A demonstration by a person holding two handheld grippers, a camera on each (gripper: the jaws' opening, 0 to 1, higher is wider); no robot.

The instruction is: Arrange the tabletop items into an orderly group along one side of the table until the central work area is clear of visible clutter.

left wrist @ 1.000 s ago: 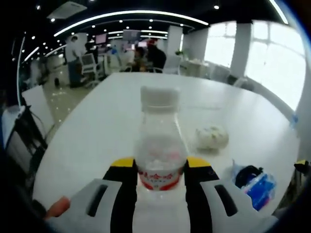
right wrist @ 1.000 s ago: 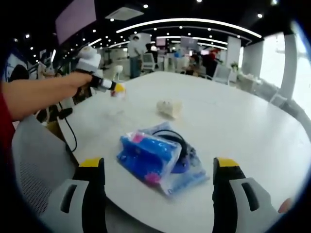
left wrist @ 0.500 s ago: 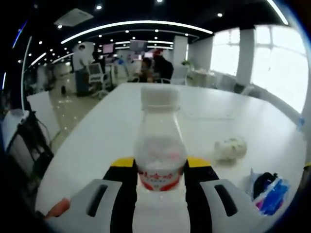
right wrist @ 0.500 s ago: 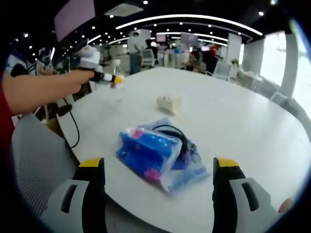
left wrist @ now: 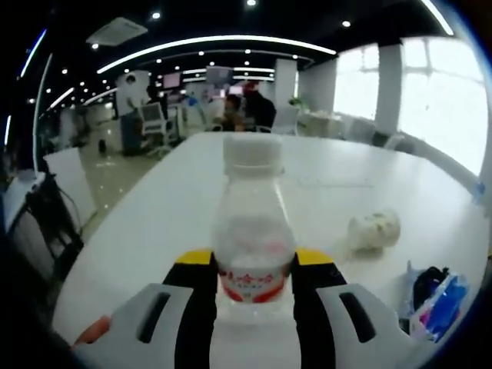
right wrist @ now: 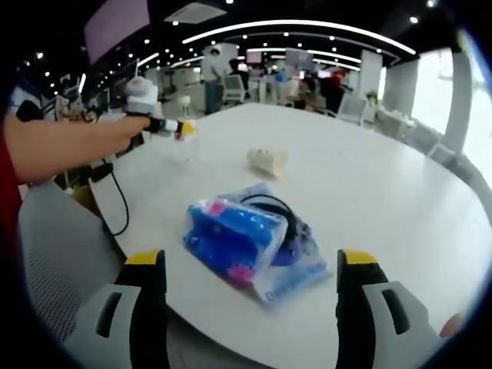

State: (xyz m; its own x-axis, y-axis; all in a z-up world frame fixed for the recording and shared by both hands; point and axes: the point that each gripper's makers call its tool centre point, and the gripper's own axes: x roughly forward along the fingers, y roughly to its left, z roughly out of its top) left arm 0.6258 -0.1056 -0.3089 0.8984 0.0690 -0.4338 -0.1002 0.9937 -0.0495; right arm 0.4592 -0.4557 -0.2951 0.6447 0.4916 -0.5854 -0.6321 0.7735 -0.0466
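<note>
We see a clear plastic bottle [left wrist: 253,231] with a matt white plastic cap [left wrist: 252,153] and a glossy red-and-white label [left wrist: 248,285]. The white table [right wrist: 400,200] looks smooth with a soft sheen. The blue packet [right wrist: 237,240] is shiny plastic film, crinkled. The crumpled wad [right wrist: 267,161] looks like pale matt paper. The chair back [right wrist: 58,269] looks like grey mesh cloth.

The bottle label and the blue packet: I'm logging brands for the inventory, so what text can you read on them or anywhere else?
Bottle, red and white label: print there, too blurred to read.
Blue packet: pink and white markings, no legible words.
Wall screens in the background: too small to read.
</note>
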